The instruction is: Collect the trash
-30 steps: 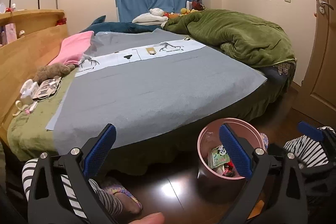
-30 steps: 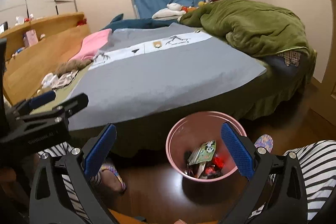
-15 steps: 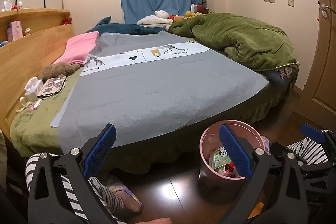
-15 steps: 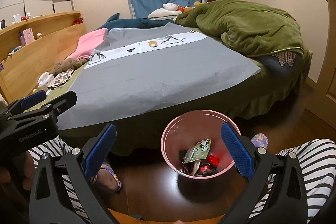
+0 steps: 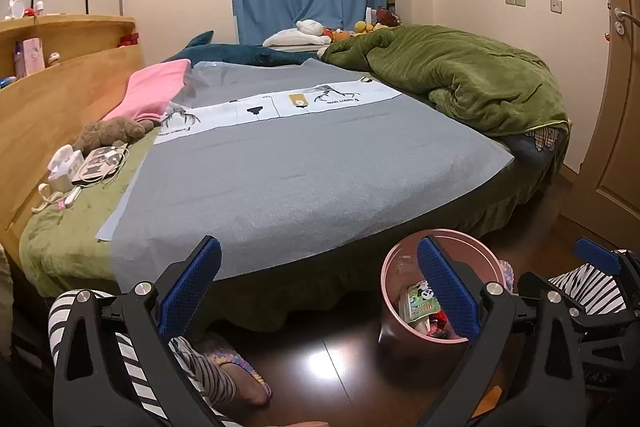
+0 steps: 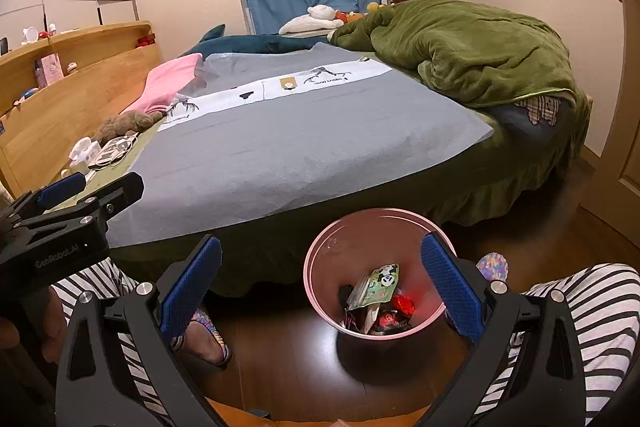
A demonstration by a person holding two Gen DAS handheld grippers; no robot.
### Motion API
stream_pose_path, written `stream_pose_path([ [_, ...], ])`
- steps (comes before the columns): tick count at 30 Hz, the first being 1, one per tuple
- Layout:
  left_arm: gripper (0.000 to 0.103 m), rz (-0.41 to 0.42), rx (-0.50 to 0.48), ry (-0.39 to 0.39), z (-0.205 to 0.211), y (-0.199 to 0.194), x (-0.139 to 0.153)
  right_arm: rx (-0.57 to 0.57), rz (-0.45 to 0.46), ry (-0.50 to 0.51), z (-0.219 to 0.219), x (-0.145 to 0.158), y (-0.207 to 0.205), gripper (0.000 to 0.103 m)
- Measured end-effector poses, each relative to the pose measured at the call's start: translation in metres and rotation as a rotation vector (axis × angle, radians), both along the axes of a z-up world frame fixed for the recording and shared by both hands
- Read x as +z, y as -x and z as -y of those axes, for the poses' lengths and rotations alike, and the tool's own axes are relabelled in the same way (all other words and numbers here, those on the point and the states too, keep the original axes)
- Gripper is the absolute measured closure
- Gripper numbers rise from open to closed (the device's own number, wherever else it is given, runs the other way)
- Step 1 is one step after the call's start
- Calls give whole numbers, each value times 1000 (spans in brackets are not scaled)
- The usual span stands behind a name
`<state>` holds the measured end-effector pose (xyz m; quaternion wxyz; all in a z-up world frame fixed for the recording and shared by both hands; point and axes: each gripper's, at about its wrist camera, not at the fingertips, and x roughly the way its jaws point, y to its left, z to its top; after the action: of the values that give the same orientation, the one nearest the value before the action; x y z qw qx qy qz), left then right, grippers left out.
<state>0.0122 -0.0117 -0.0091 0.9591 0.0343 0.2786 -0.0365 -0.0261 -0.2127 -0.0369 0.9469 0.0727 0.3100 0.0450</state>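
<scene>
Bedroom floor, dark wood, lies under both tools. Left gripper [image 5: 316,291] and right gripper [image 6: 320,287] hang with jaws spread wide and nothing between them. Over the last second both views have lifted and drawn back a little — the pink bin [image 6: 320,267] sits lower and nearer in frame. It stands on the floor beside the bed [image 5: 320,167], holding a green wrapper [image 6: 376,287] and red scraps. The grey sheet shows no trash — collecting looks nearly done.
</scene>
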Motion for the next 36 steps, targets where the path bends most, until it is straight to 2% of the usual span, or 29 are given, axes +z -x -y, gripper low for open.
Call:
stream_pose_path([
  [21, 8, 9, 4, -17, 3, 3, 1, -1, -1, 0, 1, 0, 0, 5],
  [26, 8, 41, 23, -26, 7, 7, 3, 0, -4, 1, 2, 0, 0, 5],
  [36, 8, 12, 10, -5, 5, 2, 0, 2, -5, 1, 2, 0, 0, 5],
])
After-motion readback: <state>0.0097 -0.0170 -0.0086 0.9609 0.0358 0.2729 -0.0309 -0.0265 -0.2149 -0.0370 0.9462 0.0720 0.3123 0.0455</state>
